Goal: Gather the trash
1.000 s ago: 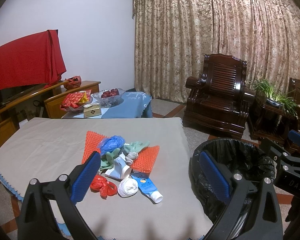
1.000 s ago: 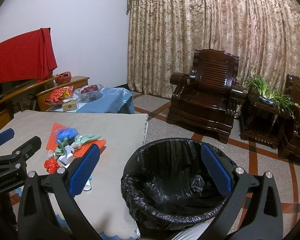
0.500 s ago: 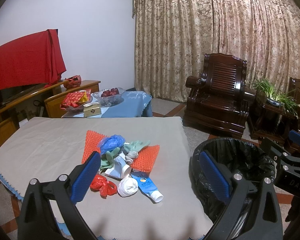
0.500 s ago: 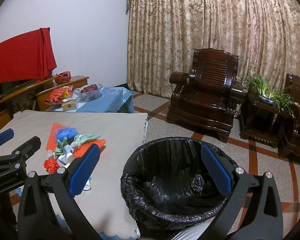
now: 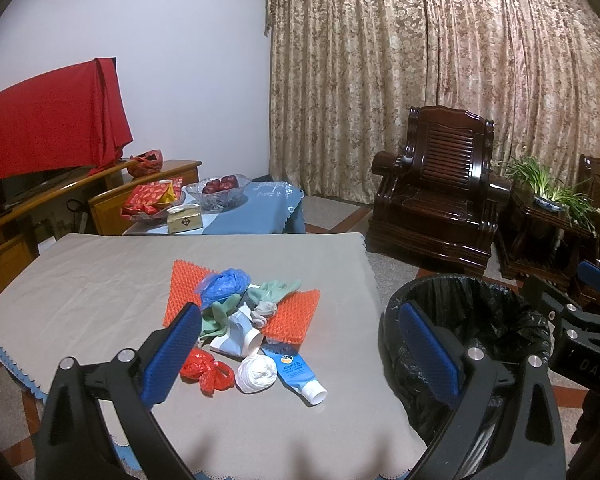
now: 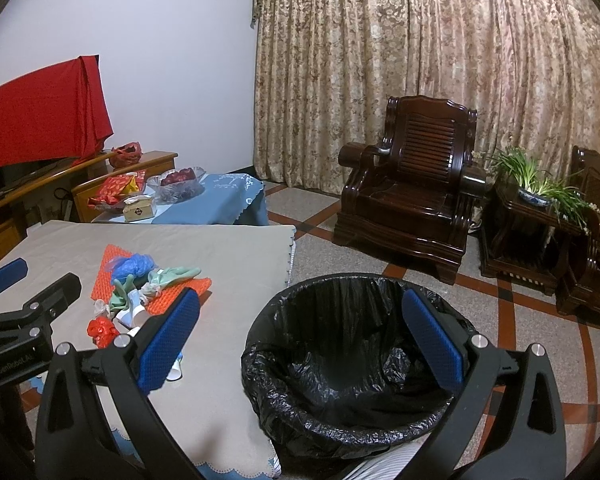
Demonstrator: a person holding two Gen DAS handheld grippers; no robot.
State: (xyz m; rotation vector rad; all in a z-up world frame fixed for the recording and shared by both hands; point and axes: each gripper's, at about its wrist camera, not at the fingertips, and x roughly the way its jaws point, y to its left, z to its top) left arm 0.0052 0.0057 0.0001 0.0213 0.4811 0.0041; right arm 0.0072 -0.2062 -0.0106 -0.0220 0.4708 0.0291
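- Trash pile [image 5: 242, 320] sits mid-table on the grey-clothed table [image 5: 100, 280], left of the bin [image 6: 352, 360]; nothing in it is held.
- Far left of the bin, beyond the table: red cloth [image 5: 48, 120] draped over something on a wooden cabinet, then a small blue-clothed side table with a glass fruit bowl [image 5: 220, 190].
- Pile, left edge to the edge nearer the bin: orange mesh sheets [image 5: 290, 318] at the bottom, blue plastic wad [image 5: 222, 284] and green gloves [image 5: 216, 314] on top, red crumpled bag [image 5: 206, 370] and white wad [image 5: 256, 372] in front, blue-white tube [image 5: 296, 372] lying flat with its cap pointing toward the bin side.
- Left gripper [image 5: 300, 352]: jaws spread wide, nothing between the blue pads, hovering above the near edge of the table, apart from the pile.
- Bin: black liner, standing on the floor just beside the table's right edge; no trash visible inside it.
- Right gripper [image 6: 300, 344]: jaws spread wide, grasping nothing, hanging over the bin's near rim.
- Right of the bin, well apart: dark wooden armchair [image 6: 416, 196], then a potted plant [image 6: 536, 184] on a dark side table; patterned curtain behind.
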